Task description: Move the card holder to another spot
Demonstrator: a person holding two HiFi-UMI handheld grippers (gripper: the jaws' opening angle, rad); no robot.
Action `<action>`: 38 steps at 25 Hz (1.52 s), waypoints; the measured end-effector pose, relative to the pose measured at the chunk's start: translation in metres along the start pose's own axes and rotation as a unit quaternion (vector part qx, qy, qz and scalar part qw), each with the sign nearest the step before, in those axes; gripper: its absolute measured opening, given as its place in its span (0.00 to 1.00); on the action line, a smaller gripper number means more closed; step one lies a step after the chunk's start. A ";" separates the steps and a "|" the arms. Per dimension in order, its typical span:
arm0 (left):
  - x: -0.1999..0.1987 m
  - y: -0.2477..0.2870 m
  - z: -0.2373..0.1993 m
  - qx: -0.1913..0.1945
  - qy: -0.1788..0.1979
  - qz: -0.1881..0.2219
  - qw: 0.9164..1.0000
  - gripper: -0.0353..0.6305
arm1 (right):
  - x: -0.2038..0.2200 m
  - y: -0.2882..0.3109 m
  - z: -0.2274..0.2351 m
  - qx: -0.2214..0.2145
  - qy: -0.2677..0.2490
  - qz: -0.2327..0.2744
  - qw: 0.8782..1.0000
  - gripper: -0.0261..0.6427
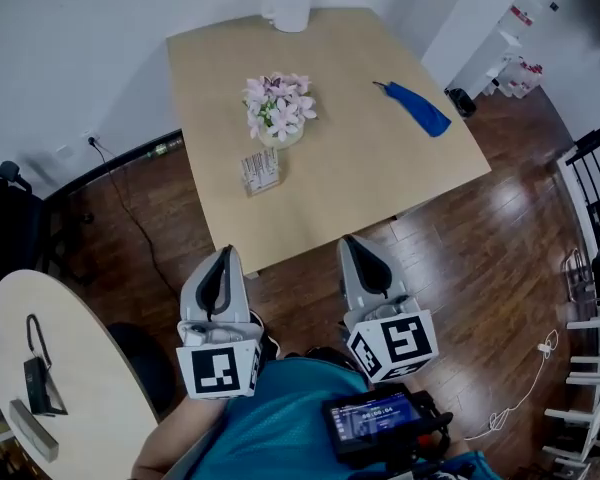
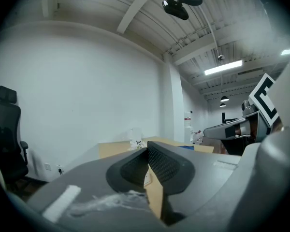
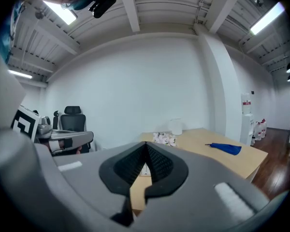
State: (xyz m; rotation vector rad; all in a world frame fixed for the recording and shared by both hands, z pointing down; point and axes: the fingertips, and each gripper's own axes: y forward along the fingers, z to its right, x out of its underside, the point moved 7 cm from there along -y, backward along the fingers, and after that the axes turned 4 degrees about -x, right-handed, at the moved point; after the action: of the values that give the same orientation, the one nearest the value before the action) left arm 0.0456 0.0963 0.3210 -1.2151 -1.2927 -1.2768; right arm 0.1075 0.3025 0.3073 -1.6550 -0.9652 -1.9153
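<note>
One pot [image 1: 280, 136] holding pink flowers [image 1: 277, 103], card holder [image 1: 260, 171] just beside

Two tables show: one rectangular tabletop [image 1: 360, 178] and one round table [image 1: 90, 348]. The rectangular tabletop carries four things, one of each kind: one card holder [image 1: 260, 171] near its left edge, one pot of pink flowers [image 1: 278, 108] just beyond it, one blue thing [image 1: 413, 107] towards the right edge, and one white container [image 1: 292, 6] at the far edge. The round table bears two: one black device [image 1: 37, 383] and one grey bar [image 1: 35, 430].
</note>
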 end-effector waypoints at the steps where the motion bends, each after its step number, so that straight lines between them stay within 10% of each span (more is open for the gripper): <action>1: -0.001 0.005 -0.007 0.003 -0.001 0.001 1.000 0.07 | -0.002 0.008 -0.002 0.004 -0.001 -0.001 1.000 0.03; 20: 0.037 0.112 -0.060 -0.117 0.044 -0.057 0.990 0.07 | 0.035 0.171 0.048 -0.075 -0.028 -0.076 0.994 0.03; 38: 0.123 0.168 -0.059 -0.172 -0.010 -0.186 0.967 0.08 | 0.162 0.273 0.082 -0.189 -0.057 -0.235 0.952 0.18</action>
State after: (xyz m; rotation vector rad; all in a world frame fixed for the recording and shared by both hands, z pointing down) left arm 0.2001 0.0378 0.4604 -1.2578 -1.3962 -1.8241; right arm 0.3254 0.2007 0.5297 -1.8880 -1.1800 -2.4667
